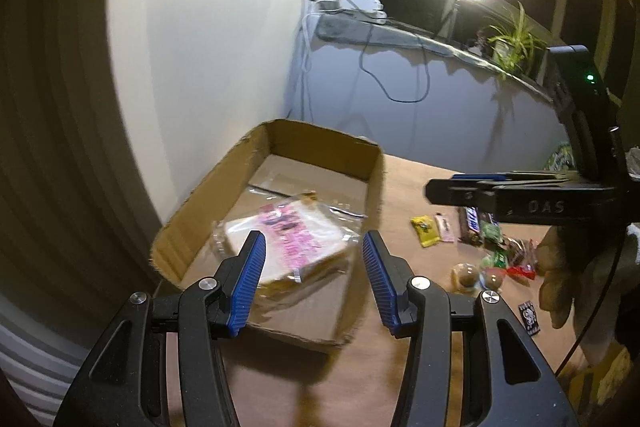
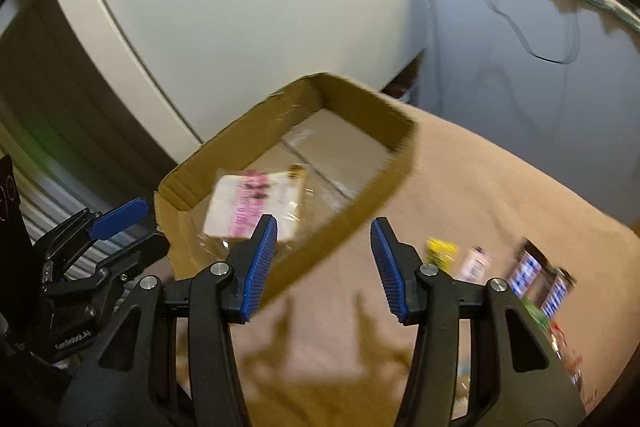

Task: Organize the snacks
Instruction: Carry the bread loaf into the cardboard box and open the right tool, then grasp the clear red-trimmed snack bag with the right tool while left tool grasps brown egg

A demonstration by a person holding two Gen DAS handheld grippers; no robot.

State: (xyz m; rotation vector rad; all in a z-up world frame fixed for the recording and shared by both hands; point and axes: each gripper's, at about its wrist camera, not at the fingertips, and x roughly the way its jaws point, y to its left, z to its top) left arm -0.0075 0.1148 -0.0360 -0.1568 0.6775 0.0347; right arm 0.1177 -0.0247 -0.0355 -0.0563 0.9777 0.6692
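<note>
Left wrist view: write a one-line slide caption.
Open left gripper above a wrapped sandwich in the cardboard box; loose snacks wait on the table.

The near corner of the pale wrapped sandwich with a pink label (image 1: pixel 280 247) is hidden behind a blue ribbed finger pad (image 1: pixel 252 281), and its label print is too blurred to read. In the right wrist view, the loose wrapped snacks on the brown tabletop (image 2: pixel 536 279) smear into streaks and run off the right edge.
</note>
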